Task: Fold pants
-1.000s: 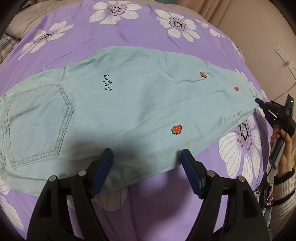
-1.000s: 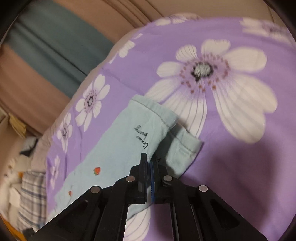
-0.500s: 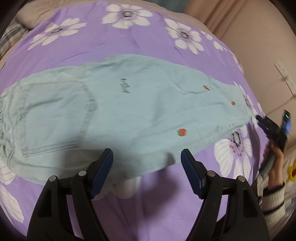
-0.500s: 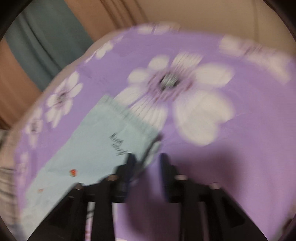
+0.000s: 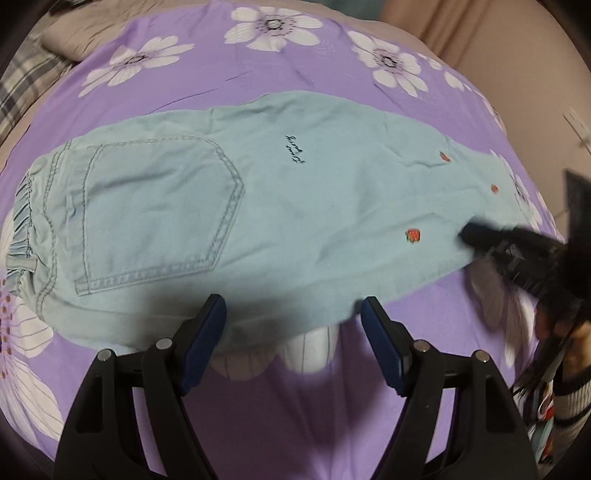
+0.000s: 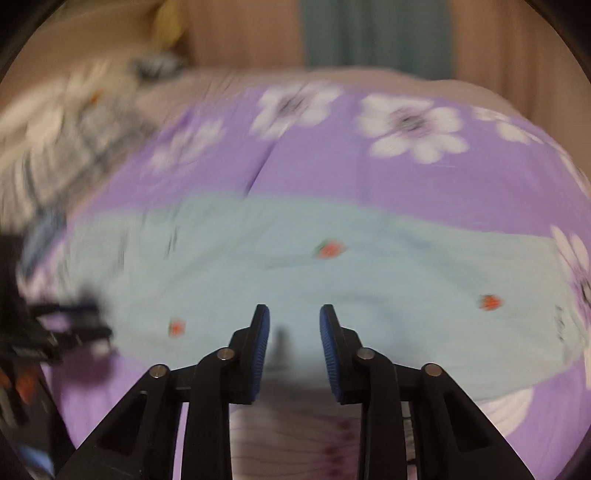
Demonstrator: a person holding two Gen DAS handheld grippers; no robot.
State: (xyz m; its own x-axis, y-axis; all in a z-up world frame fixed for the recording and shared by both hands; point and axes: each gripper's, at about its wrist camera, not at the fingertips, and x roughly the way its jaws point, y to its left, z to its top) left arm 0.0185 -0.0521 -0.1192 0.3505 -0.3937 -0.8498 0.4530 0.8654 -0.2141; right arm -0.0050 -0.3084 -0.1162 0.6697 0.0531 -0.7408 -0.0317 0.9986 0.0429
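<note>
Light blue pants (image 5: pixel 295 206) with small strawberry marks lie flat across the purple flowered bedspread (image 5: pixel 295 406), legs stacked, waistband and back pocket at the left, hems at the right. My left gripper (image 5: pixel 293 321) is open and empty, just above the pants' near edge at mid-length. My right gripper (image 6: pixel 294 325) is open and empty over the near edge of the leg part (image 6: pixel 332 280); that view is blurred. In the left wrist view the right gripper (image 5: pixel 476 236) reaches in from the right over the lower leg.
A plaid pillow (image 5: pixel 26 85) and beige bedding lie at the far left of the bed. A beige wall with a socket (image 5: pixel 576 125) rises to the right. Curtains (image 6: pixel 373 33) hang behind the bed. A striped sleeve (image 5: pixel 569 395) shows at the right.
My right gripper let go of the hem, opened, and swung left along the leg. My left gripper stayed open and drifted slightly, the pants now lying more centred.
</note>
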